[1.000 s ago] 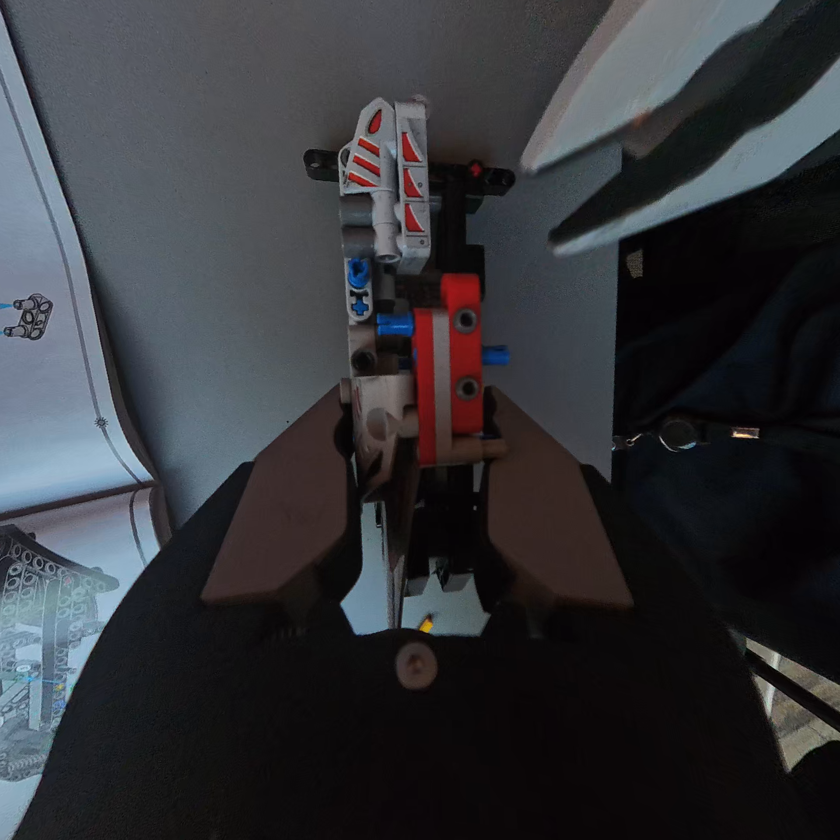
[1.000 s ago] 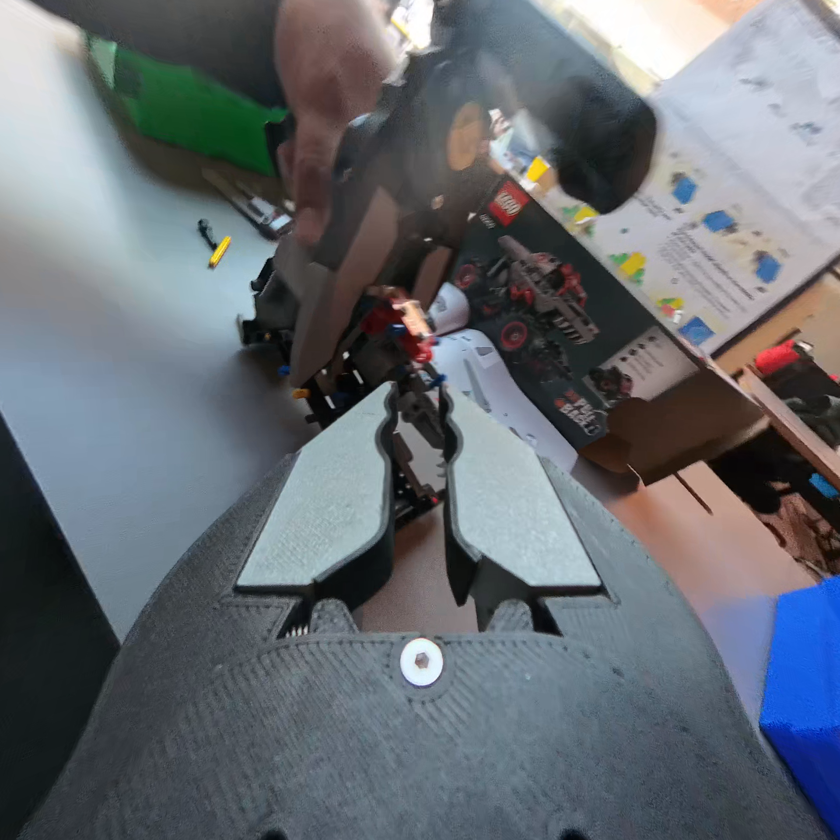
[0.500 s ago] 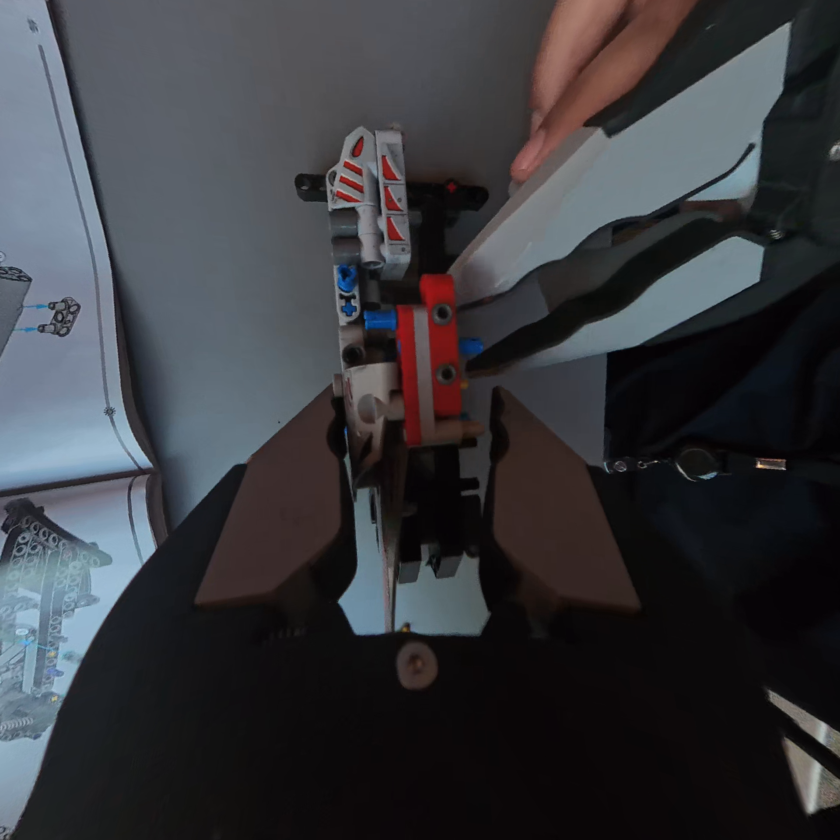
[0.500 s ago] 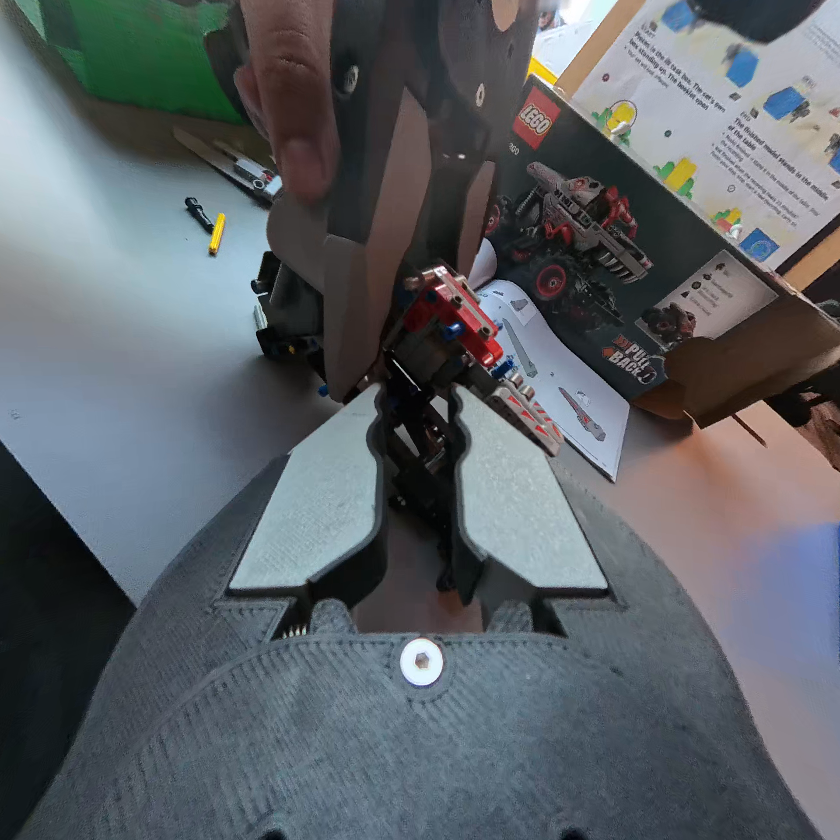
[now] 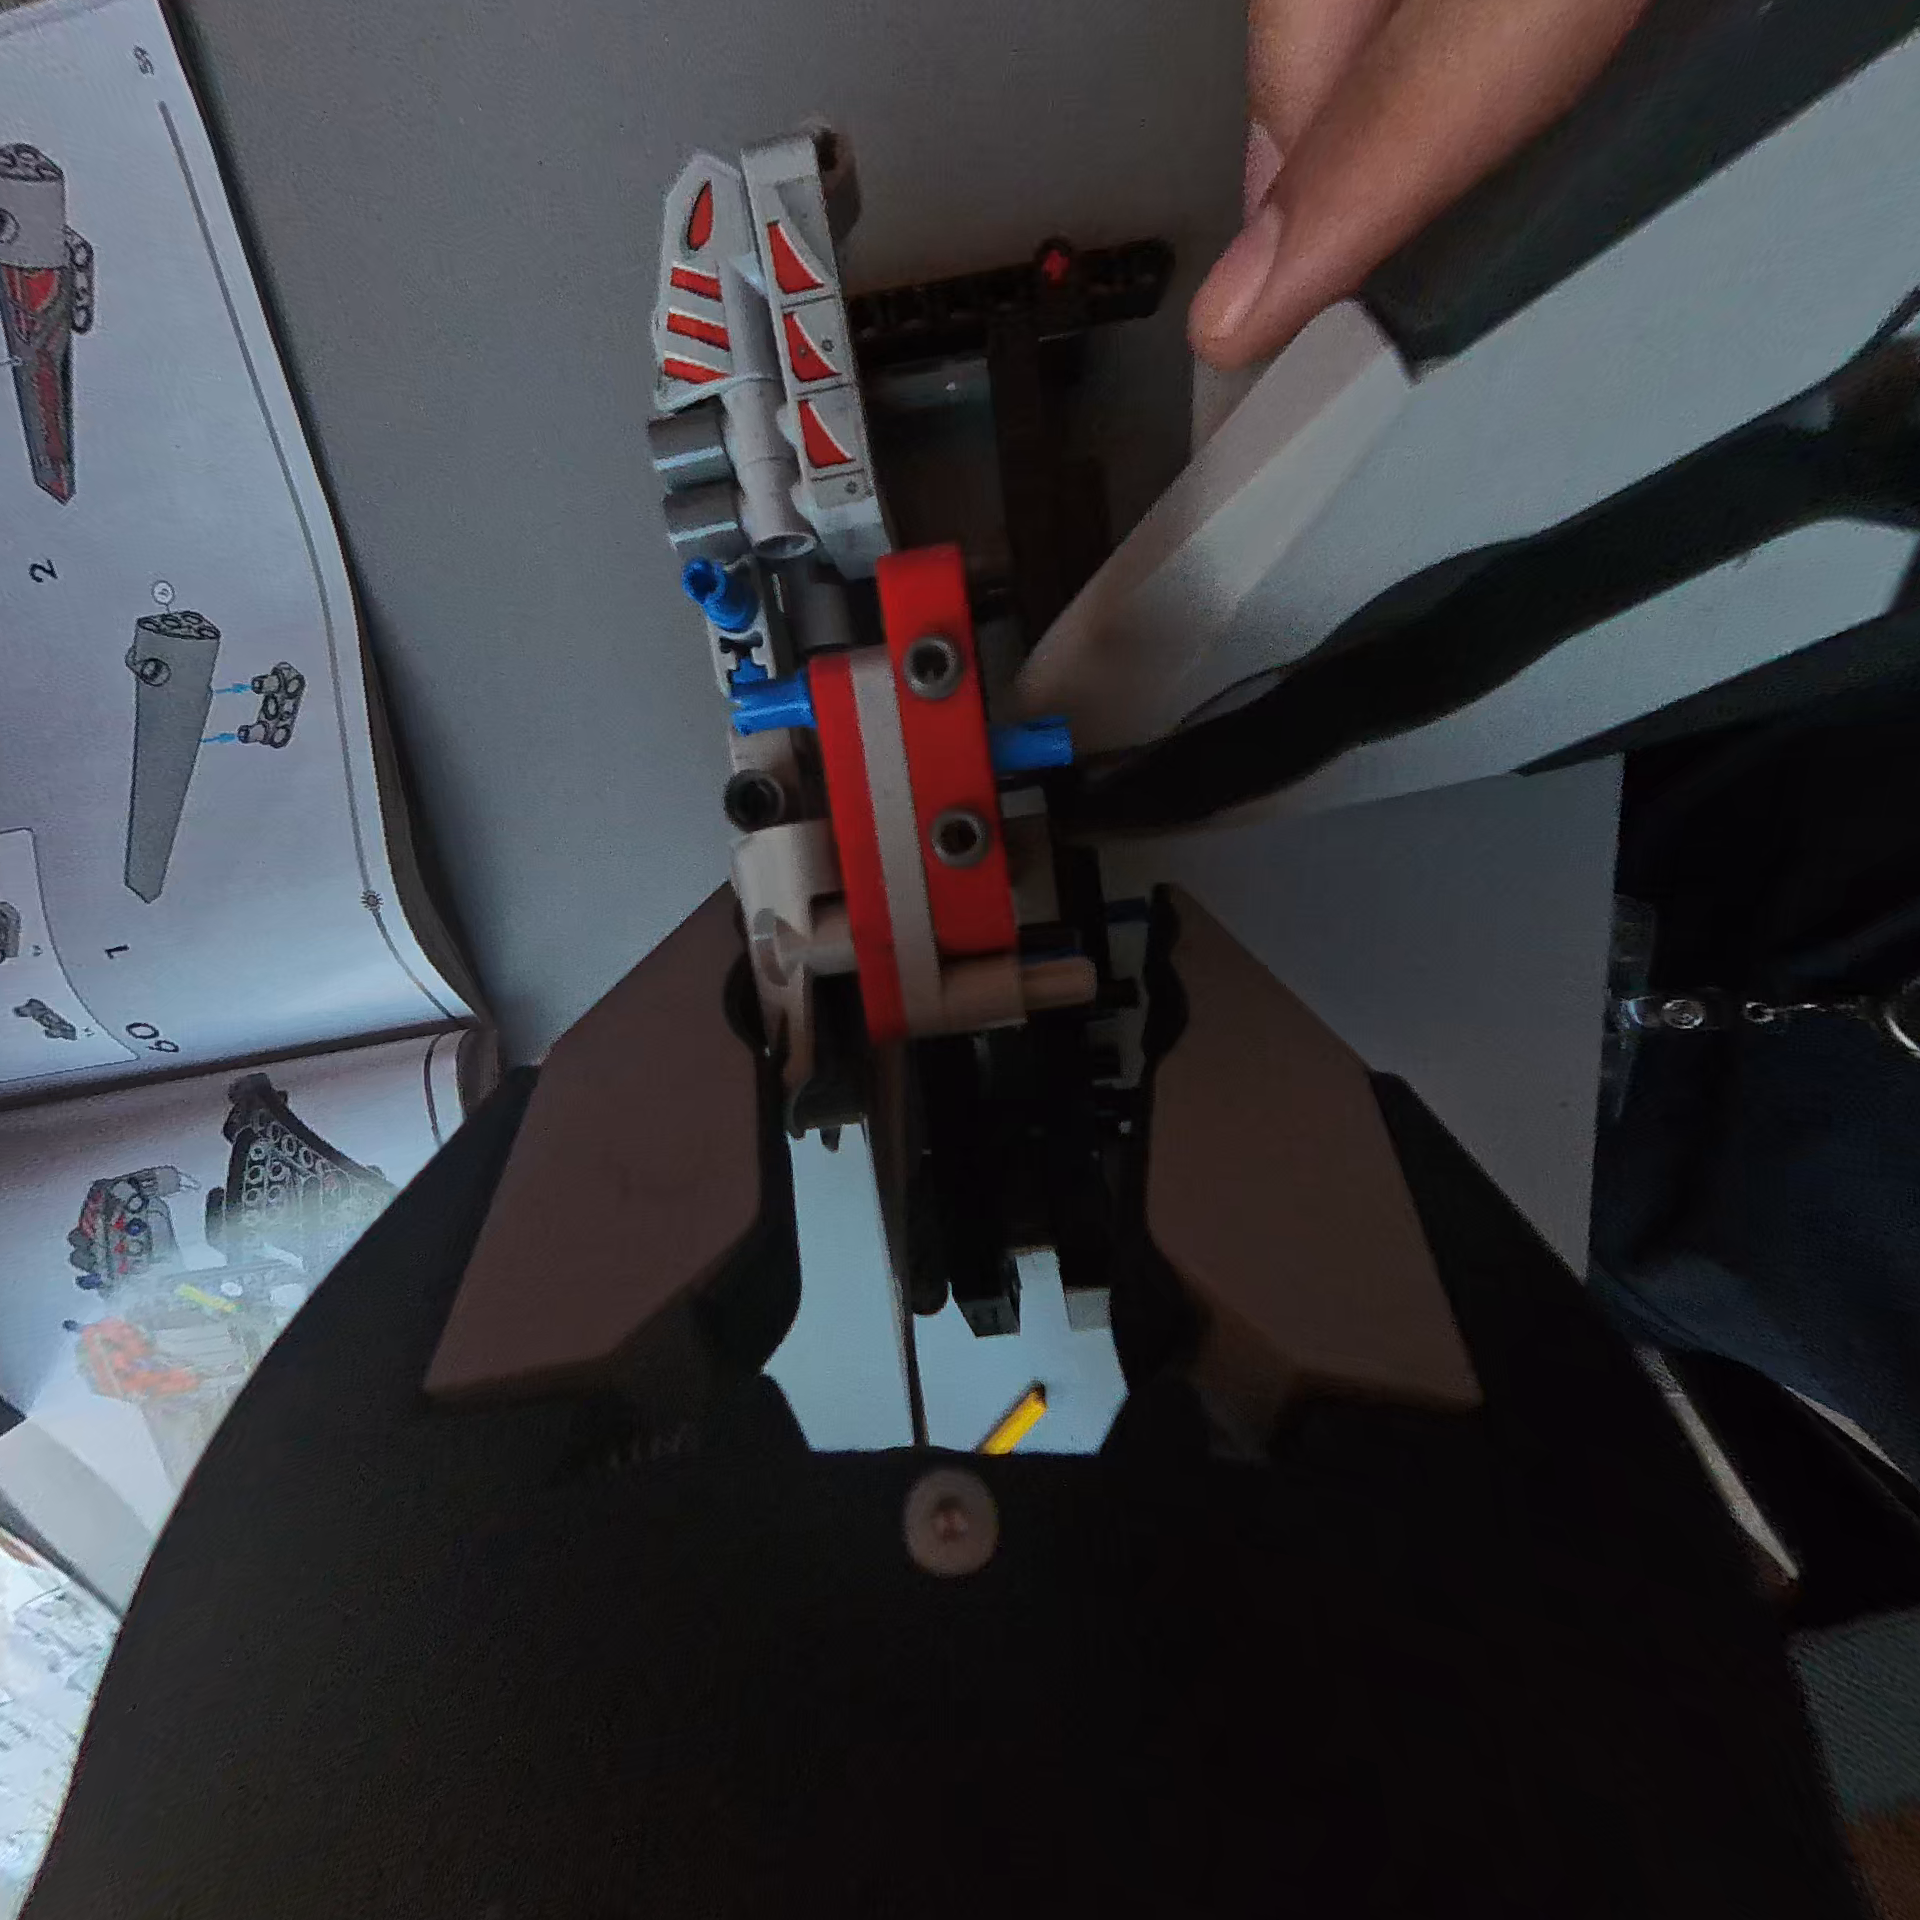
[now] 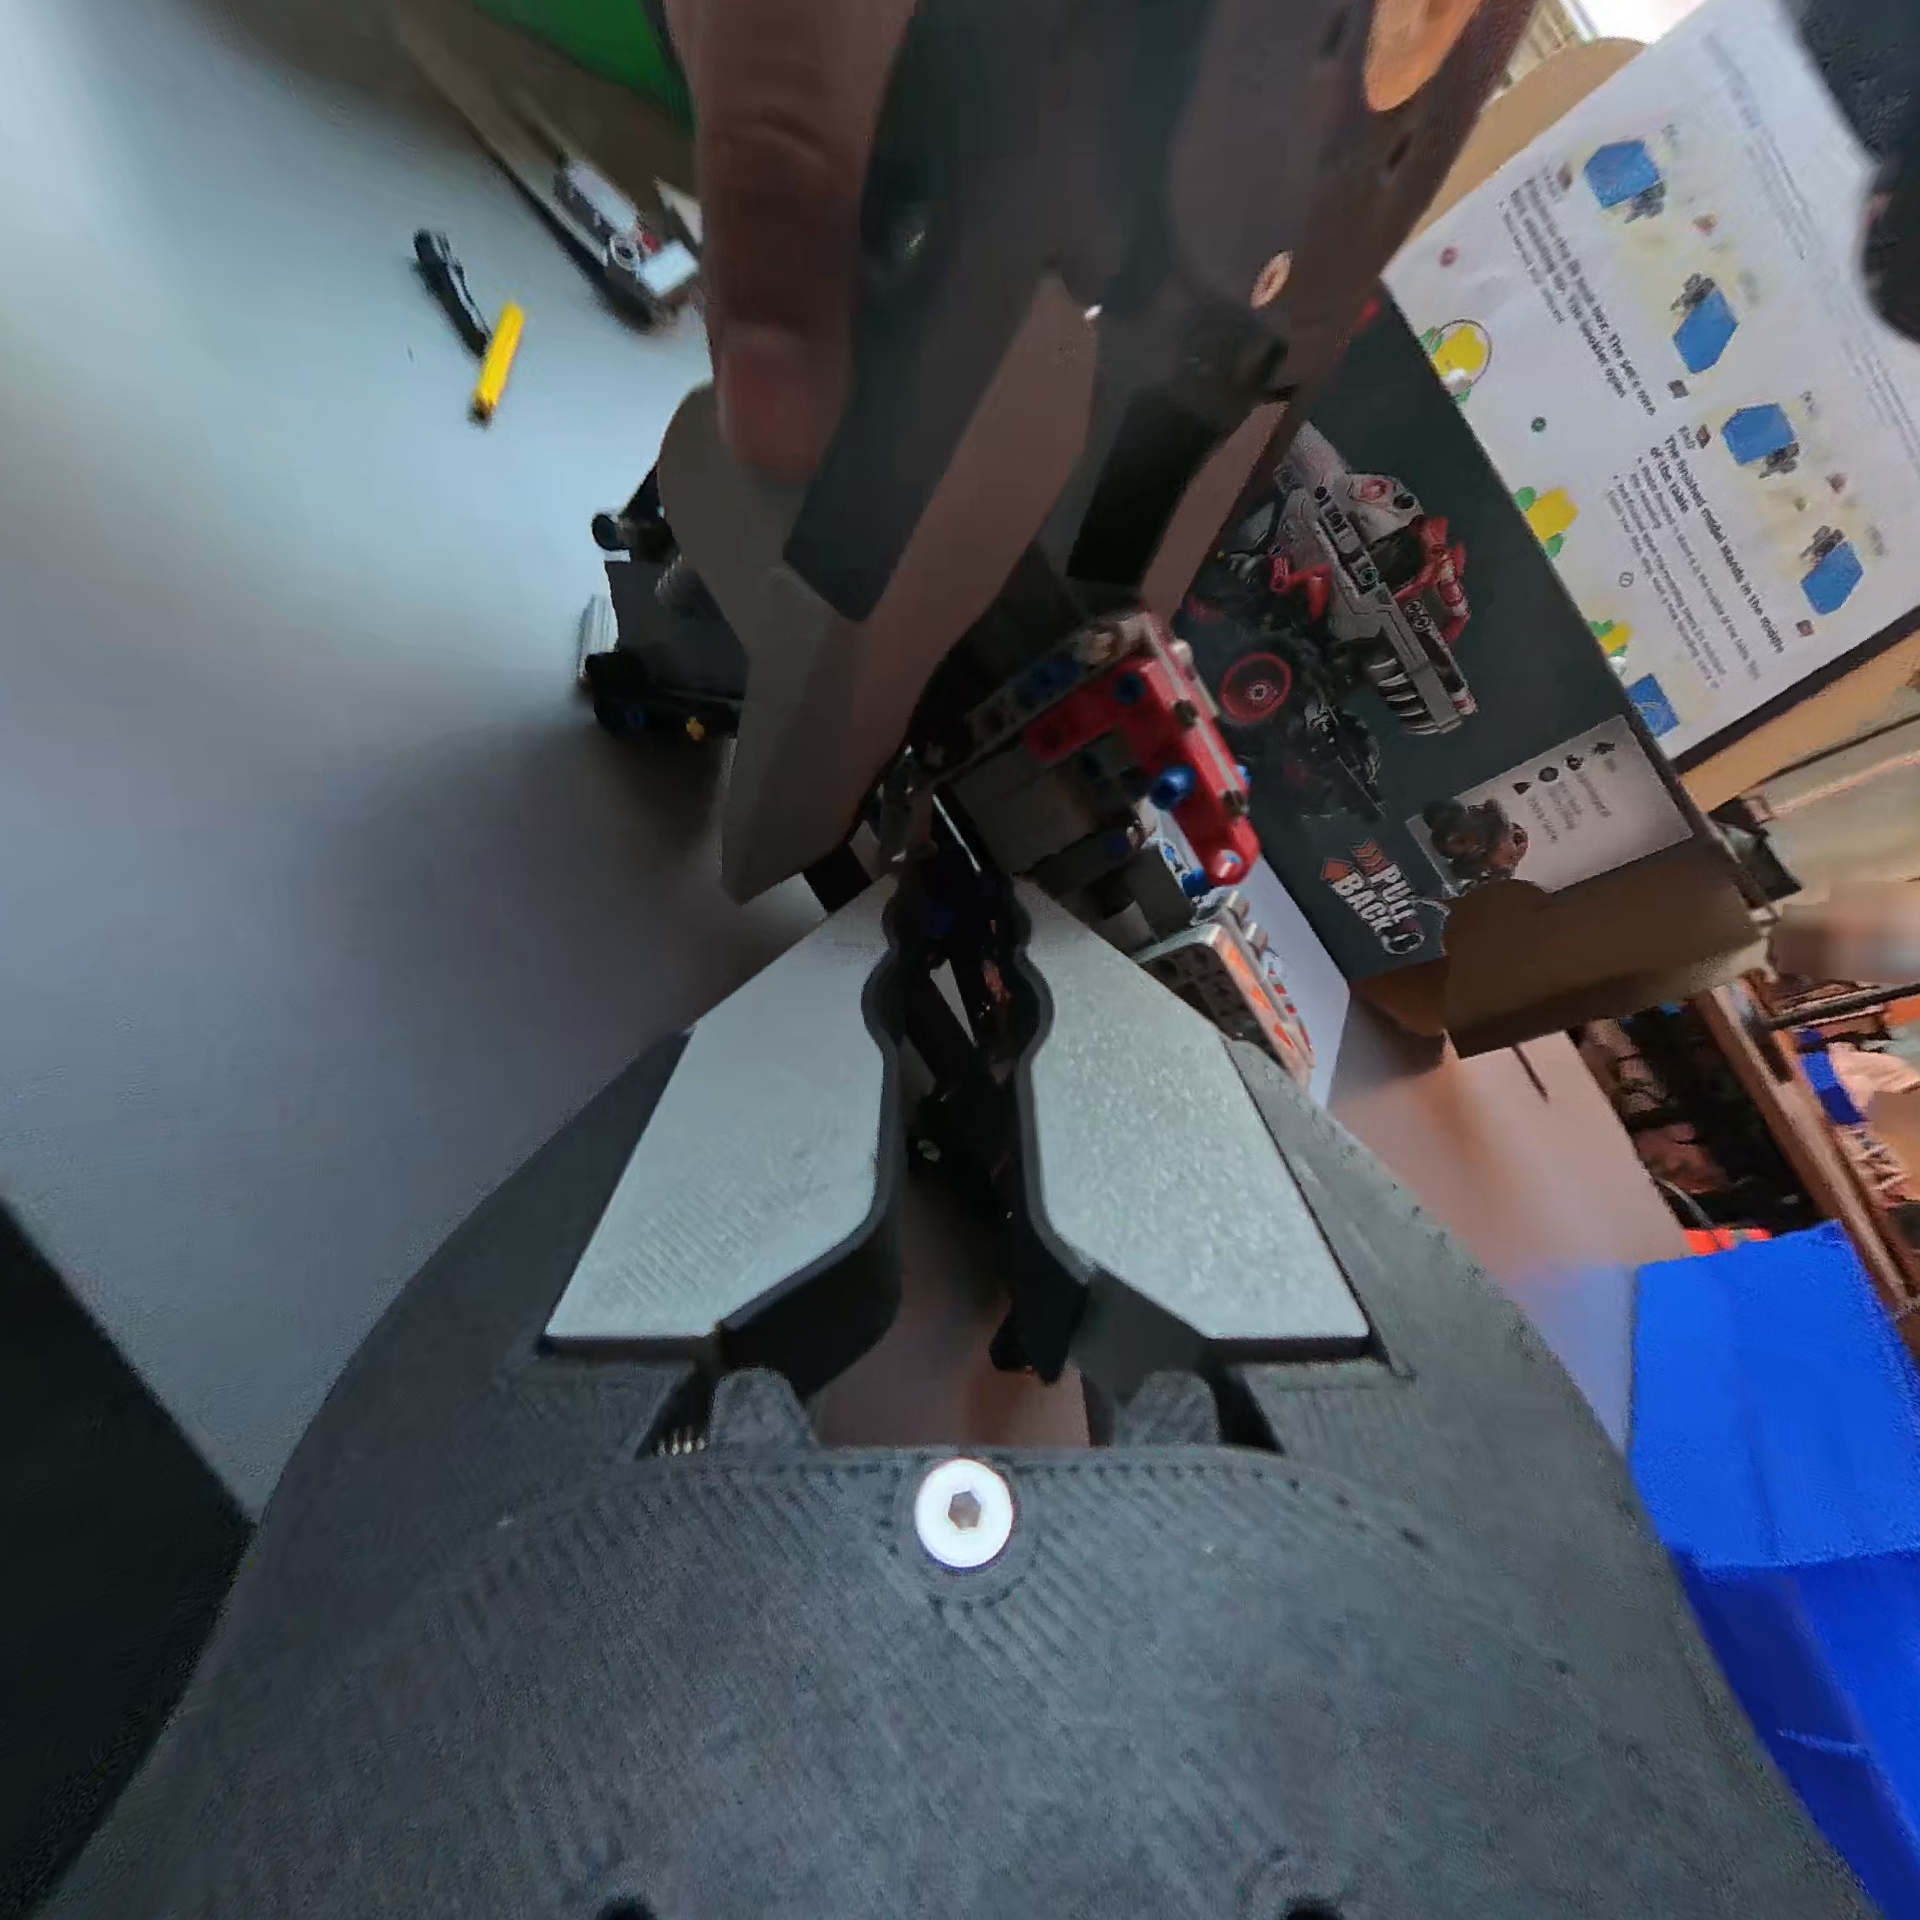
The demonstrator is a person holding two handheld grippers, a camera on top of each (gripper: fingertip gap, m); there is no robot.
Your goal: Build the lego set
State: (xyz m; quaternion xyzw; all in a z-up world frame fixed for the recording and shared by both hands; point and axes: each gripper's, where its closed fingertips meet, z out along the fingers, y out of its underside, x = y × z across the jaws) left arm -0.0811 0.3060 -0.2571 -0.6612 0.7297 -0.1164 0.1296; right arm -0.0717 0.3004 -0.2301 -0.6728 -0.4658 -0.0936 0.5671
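Between left claw (image 5: 951, 935) fingers, lego model (image 5: 894, 727), clamped

Glossy plastic lego model (image 5: 914, 790), matt grainy grey pads (image 6: 1164, 1132), cardboard box (image 6: 1538, 831)

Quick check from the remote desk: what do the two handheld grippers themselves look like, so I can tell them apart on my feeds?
The left gripper has flat, brown, wedge-shaped fingers on a smooth black rounded body with a dark centre screw. The right gripper has pale grey, grainy, wedge-shaped fingers edged in black, on a ribbed, printed-looking dark grey body with a white hex screw. No cables show.
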